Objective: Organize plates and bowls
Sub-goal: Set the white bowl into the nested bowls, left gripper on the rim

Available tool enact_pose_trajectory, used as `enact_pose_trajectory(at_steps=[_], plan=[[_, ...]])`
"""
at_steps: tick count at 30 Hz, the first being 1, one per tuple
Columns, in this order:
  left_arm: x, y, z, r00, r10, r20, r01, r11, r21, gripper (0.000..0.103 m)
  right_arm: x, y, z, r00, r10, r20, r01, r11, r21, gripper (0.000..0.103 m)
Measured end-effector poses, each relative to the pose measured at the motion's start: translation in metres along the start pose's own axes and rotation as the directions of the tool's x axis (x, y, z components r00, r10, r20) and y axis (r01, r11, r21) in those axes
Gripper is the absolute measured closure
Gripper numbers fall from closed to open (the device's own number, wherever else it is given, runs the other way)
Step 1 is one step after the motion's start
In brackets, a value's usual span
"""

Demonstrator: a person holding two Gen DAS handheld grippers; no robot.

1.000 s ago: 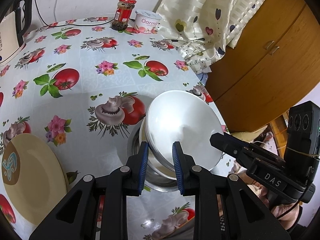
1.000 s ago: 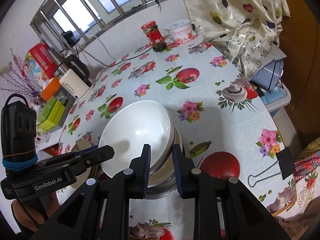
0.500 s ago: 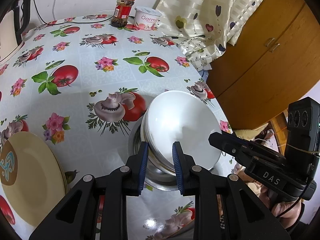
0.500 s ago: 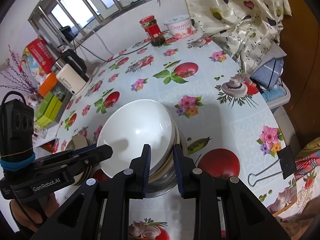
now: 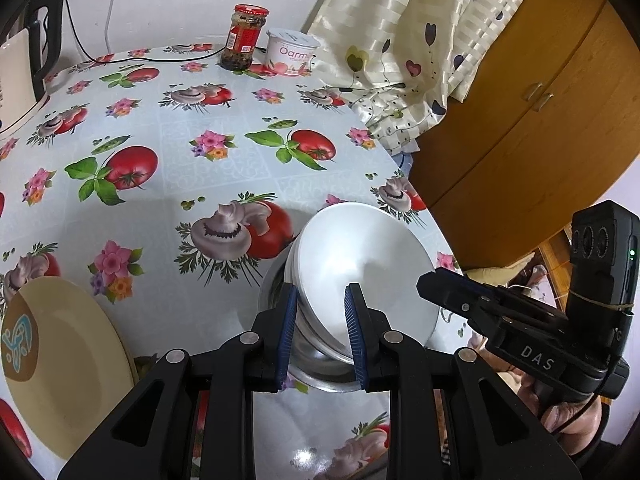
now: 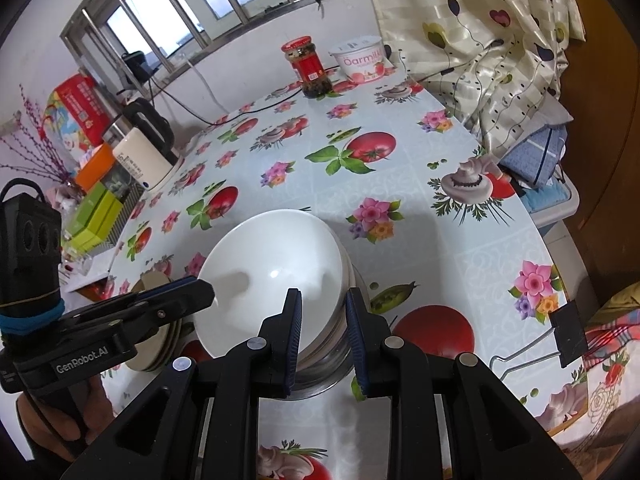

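Stacked glossy white ceramic bowls (image 5: 366, 276), nested and tipped inside a shallow shiny steel basin (image 5: 320, 374), near the right edge of the worktop (image 5: 192, 168), which carries a pale blue oilcloth printed with tomatoes, mushrooms and flowers. Wide bare oilcloth beyond the stack toward the far edge, where a red-lidded glass jar (image 5: 245, 37) and a white yoghurt tub (image 5: 291, 52) stand side by side; a white electric kettle (image 6: 149, 151) at the far left edge. Round cream plate (image 5: 60, 364) with a brown-and-teal motif at the near left, well apart from the basin; a wooden cabinet (image 5: 520, 128) and a draped cream curtain (image 5: 400, 40) just past the right edge. Left claw (image 5: 320, 332) narrowly parted, blue pads straddling the stack's left rim and seemingly pinching it. Right claw (image 6: 322, 340) likewise narrow, pads either side of the right rim, gripping it. Black binder clip (image 6: 568, 332) at the near right edge.
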State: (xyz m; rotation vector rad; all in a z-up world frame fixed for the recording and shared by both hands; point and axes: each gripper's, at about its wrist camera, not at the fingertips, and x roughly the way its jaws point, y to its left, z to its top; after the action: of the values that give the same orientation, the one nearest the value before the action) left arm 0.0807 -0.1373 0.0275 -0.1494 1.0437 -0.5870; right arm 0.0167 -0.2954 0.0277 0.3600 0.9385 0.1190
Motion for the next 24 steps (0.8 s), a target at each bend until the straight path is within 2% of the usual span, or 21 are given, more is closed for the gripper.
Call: enact_pose_trajectory(at_steps=[24], plan=[[-0.0020,0.0036,-0.0001,1.000,-0.002,0.012,0.002,1.000,-0.007,0.077,0.0011,-0.0011,0.0016,1.000,-0.001,0.006,0.001,1.000,-0.007,0.082]])
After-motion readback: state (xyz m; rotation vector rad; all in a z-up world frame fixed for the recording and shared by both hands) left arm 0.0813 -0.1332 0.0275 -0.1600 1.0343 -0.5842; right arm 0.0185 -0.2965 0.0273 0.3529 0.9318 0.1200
